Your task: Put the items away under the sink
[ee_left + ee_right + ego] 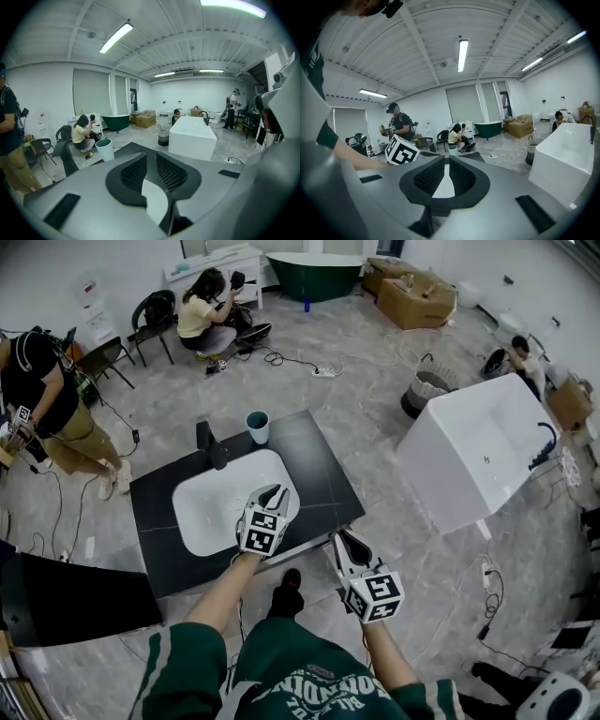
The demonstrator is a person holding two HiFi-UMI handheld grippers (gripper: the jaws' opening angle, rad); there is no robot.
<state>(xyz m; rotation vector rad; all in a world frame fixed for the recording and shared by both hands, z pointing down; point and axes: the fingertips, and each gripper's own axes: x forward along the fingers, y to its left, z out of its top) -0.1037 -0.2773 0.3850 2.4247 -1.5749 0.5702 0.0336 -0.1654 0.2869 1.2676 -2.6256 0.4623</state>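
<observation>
- Two grippers are up over the vanity and neither carries anything (so the putting-away has not begun).
- Over on the left, the black faucet point(214, 448) stands at the back edge of the white basin point(208, 512).
- Just right of the faucet sits the teal cup point(258, 426), upright on the black countertop point(309, 460) near its rear edge. It is the only loose item I can spot up top.
- The left gripper point(274, 491) hovers over the basin's right side, aimed toward the back and well short of the cup. Its jaws stand a mere crack apart, with nothing but basin showing through.
- The right gripper point(343, 538) hangs off the countertop's front right corner. Its jaws are drawn together at the tips and it is empty.
- First worry: neither gripper is wide enough to take that cup. It looks light, so a nudge from narrow tips could topple it against the faucet or send it off the rear edge.
- Second worry: the faucet crowds the cup's left flank, so a reach from that side may clip it. Coming in from the right looks cleaner to me.
- Third worry: the space under the sink shows in no view. Lowering the cup in blind could knock it on the counter's front edge.
- Down low, the person's shoe point(289, 589) is right at the vanity front. Farther right a cable point(487, 582) trails on the floor by the white tub point(478, 460), and a crouch or sidestep could snag it.
</observation>
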